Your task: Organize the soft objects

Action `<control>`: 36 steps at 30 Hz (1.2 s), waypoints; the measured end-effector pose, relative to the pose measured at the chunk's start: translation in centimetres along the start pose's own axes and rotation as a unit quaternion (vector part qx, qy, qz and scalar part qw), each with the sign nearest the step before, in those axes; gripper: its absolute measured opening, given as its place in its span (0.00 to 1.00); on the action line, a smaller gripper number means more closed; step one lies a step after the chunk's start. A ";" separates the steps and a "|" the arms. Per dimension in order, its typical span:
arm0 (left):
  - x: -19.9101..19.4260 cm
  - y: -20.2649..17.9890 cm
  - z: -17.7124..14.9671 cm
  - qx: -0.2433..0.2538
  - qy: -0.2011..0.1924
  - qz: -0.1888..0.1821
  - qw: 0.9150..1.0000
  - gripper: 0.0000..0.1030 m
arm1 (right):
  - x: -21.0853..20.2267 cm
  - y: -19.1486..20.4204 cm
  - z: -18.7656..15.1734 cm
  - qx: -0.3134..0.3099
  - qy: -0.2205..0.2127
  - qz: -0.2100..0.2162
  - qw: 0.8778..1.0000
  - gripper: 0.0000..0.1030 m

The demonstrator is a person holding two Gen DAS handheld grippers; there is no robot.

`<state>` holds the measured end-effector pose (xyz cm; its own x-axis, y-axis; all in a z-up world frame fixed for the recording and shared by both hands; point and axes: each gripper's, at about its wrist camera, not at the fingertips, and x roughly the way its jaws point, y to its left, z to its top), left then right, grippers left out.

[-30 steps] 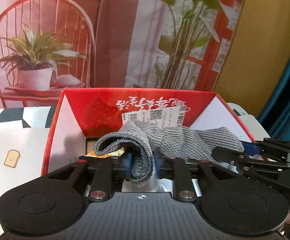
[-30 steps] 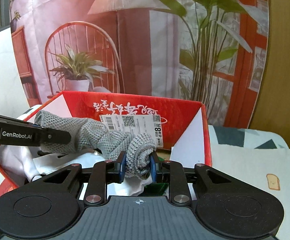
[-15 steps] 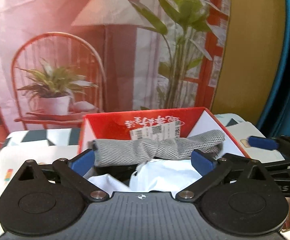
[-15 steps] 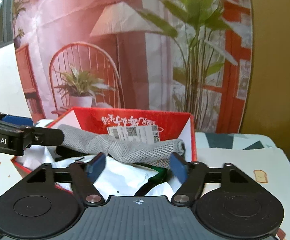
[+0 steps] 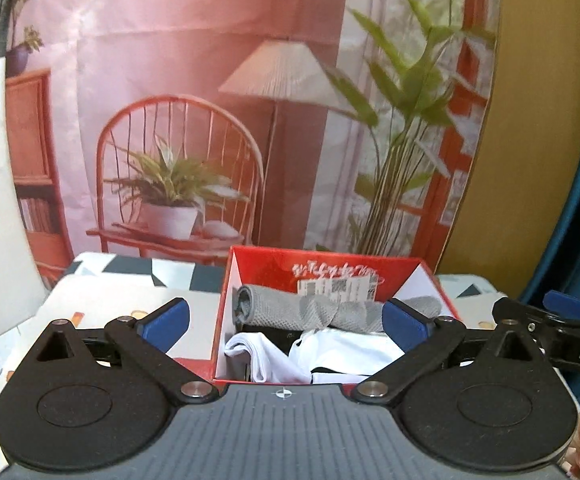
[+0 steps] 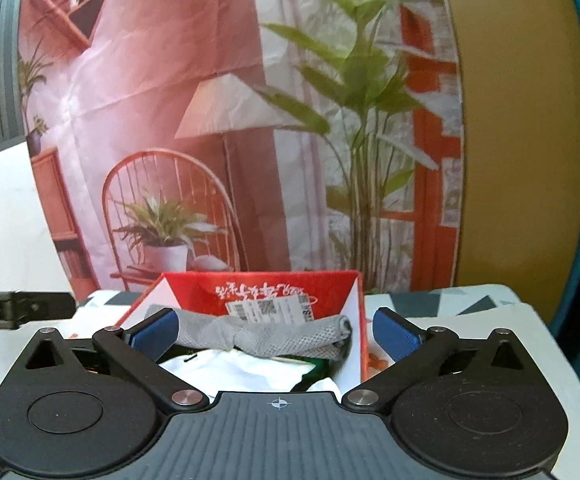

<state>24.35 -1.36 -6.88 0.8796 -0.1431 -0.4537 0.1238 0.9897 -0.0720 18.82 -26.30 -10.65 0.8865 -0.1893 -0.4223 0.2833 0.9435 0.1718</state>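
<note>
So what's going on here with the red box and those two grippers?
A person is tidying soft things into a red box on the table, with a gripper in each hand. A grey cloth lies across the box, on top of white fabric. The left gripper and the right gripper both stand wide open; the right's jaws have just been opening, and nothing is between them. Neither holds anything.

An open cardboard box [image 5: 426, 276] stands on the bench [image 5: 101, 300], before a printed backdrop [image 5: 209, 80]. In the box a twisted knit cloth [image 5: 290, 312] lies across, on top of white garments [image 5: 330, 354], with a label [image 5: 336, 286] on the wall behind it.
</note>
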 end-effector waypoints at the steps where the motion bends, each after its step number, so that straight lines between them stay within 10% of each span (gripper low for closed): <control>1: -0.7 -0.1 0.0 0.000 -0.003 0.001 1.000 1.00 | -0.4 0.0 0.1 0.001 -0.002 0.001 1.000 1.00; 36: -21.7 -2.9 -2.4 0.019 -0.088 0.064 0.994 1.00 | -21.4 4.0 1.6 -0.041 -0.065 -0.002 0.997 1.00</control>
<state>3.85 -1.13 1.03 0.9557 -0.0163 -0.2939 0.0204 0.9997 0.0106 1.54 -18.93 0.50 0.9267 -0.2213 -0.3037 0.2603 0.9609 0.0940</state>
